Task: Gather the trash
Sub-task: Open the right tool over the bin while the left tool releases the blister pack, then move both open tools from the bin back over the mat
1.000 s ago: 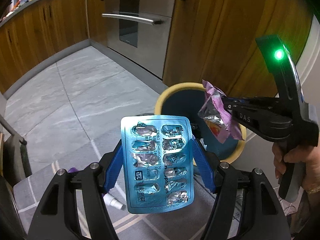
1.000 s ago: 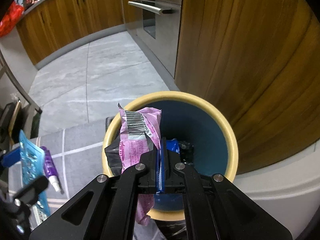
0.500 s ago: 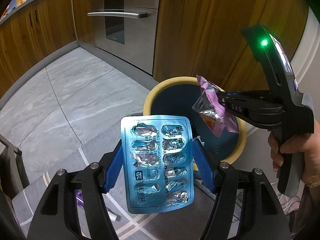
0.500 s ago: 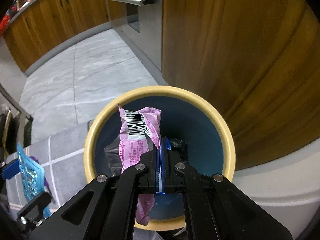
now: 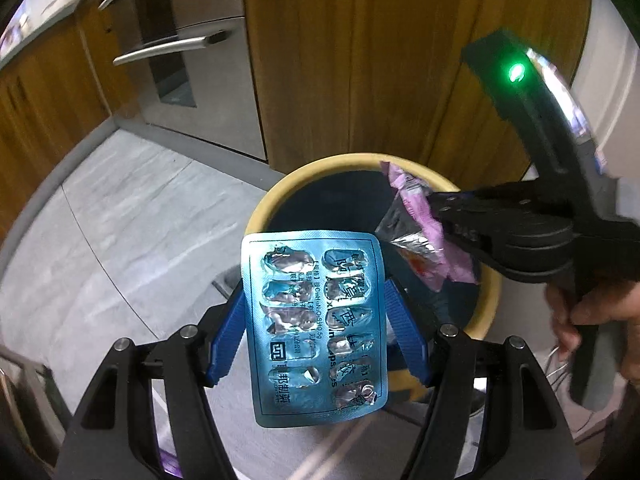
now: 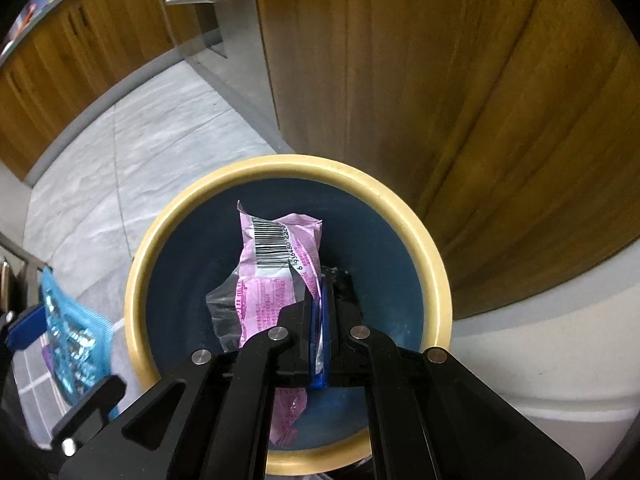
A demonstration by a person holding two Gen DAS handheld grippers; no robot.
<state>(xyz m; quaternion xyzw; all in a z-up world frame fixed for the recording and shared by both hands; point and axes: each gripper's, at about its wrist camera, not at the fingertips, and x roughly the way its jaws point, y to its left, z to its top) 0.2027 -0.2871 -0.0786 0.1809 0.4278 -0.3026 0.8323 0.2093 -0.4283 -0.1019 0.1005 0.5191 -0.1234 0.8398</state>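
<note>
My left gripper (image 5: 316, 300) is shut on a blue foil blister pack (image 5: 316, 328), its blue pads pressing both long edges; the pack stands upright just short of the bin's near rim. The bin (image 5: 340, 164) is round, dark blue inside with a cream-yellow rim. My right gripper (image 6: 318, 308) is shut on a crumpled pink snack wrapper (image 6: 280, 256) with a barcode, hanging over the bin's mouth (image 6: 280, 168). From the left wrist view the right gripper (image 5: 434, 216) comes in from the right, wrapper (image 5: 420, 236) above the bin, a hand (image 5: 592, 320) on its handle. The blister pack (image 6: 68, 344) shows at the right wrist view's left edge.
Dark trash lies at the bin's bottom (image 6: 340, 280). Wooden cabinet doors (image 5: 380, 60) rise right behind the bin, with a steel oven and its handle (image 5: 168, 48) to the left. Grey tiled floor (image 5: 120, 220) spreads left. A white curved surface (image 6: 540, 340) sits right of the bin.
Both grippers have moved closer to the bin, which now sits larger and more centred under the wrapper. The views have rolled somewhat. Both grips are unchanged.
</note>
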